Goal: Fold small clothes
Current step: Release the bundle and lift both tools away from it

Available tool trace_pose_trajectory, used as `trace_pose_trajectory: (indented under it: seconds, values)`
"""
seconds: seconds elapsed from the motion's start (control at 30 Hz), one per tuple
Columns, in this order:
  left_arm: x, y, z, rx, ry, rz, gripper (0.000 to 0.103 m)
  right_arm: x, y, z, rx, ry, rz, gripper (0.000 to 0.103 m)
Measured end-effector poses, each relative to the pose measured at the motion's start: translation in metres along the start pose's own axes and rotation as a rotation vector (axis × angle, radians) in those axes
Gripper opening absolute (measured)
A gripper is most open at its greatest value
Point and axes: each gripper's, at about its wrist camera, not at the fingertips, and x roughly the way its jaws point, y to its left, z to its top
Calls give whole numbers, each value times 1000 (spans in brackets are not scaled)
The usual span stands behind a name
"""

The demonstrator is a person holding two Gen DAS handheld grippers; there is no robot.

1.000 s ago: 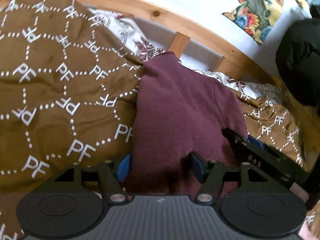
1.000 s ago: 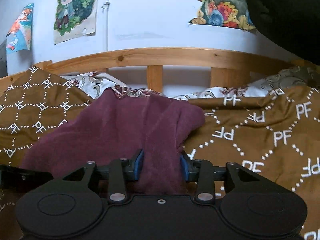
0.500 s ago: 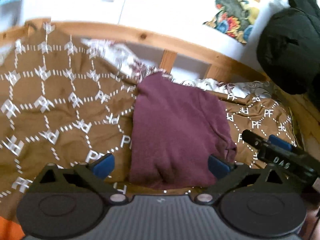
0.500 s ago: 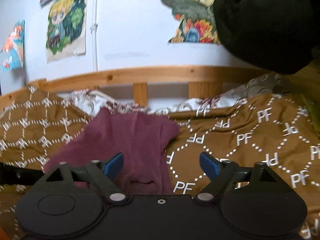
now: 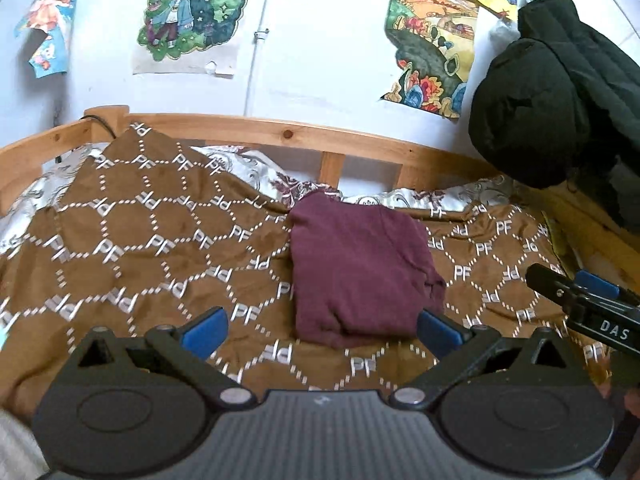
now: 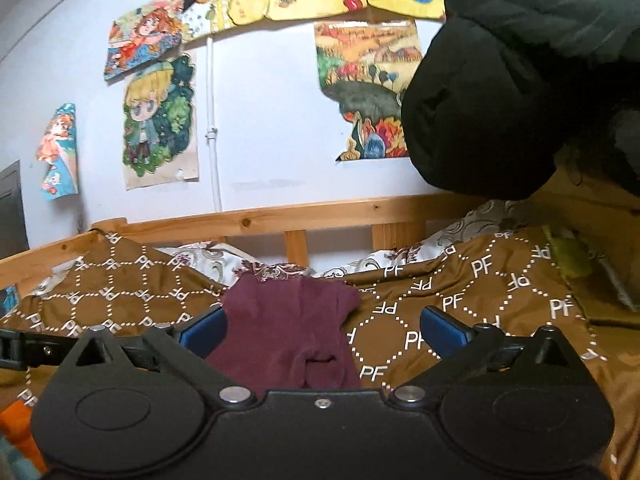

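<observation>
A small maroon garment [image 5: 360, 268] lies folded into a rough rectangle on the brown patterned blanket [image 5: 140, 248] of a bed. My left gripper [image 5: 320, 330] is open and empty, held back from the garment's near edge. My right gripper [image 6: 320, 330] is open and empty, also behind the near edge of the garment [image 6: 288, 332], whose folded front shows a small pocket of loose cloth. The right gripper's finger [image 5: 580, 296] shows at the right edge of the left wrist view.
A wooden bed rail [image 5: 304, 136] runs behind the blanket, with a patterned pillow [image 5: 256, 168] under it. A black jacket [image 5: 552, 92] hangs at the right. Posters [image 6: 160, 120] cover the wall. An orange item [image 6: 16, 420] lies at lower left.
Both grippers let go of the maroon garment, opened wide and pulled back and up from it. The garment now lies folded on the blanket.
</observation>
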Motion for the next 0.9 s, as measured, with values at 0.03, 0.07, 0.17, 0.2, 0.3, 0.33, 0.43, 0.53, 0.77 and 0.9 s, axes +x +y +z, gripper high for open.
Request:
trace_pose_trajectory:
  seconds: [0.03,0.07,0.17,0.2,0.3,0.33,0.43,0.53,0.77,0.9]
  values:
    - [-9,1,-5,8,-2,4,102,-9,1,-2,-5,1,4,102]
    - [-16,1,-9,15,-5,6,102,-20,2,-6,-14,3,11,102]
    - [-33,3,-19,31,-13,15,102,-47,4,-16,-40,-5,2,102]
    - [-37,5,-20,28,-13,16,102,-55,5,-16,-36,-19,-6,102]
    - [-49,8,-25,21,-19,6,102,-75,5,-15,0,-46,-20,102]
    - [-53,8,-27,23,-21,5,102,-80,5,-15,7,-43,-24,102]
    - [-55,7,-33,38,-10,13,102,-95,7,-20,20,-42,-32,102]
    - [-51,3,-38,63,14,23,102,-100,12,-24,12,-17,-21,102]
    - [-41,0,-44,83,54,62,102,-87,20,-29,-37,63,-41,102]
    - [-41,1,-44,85,58,67,102,-81,15,-31,-12,97,-59,102]
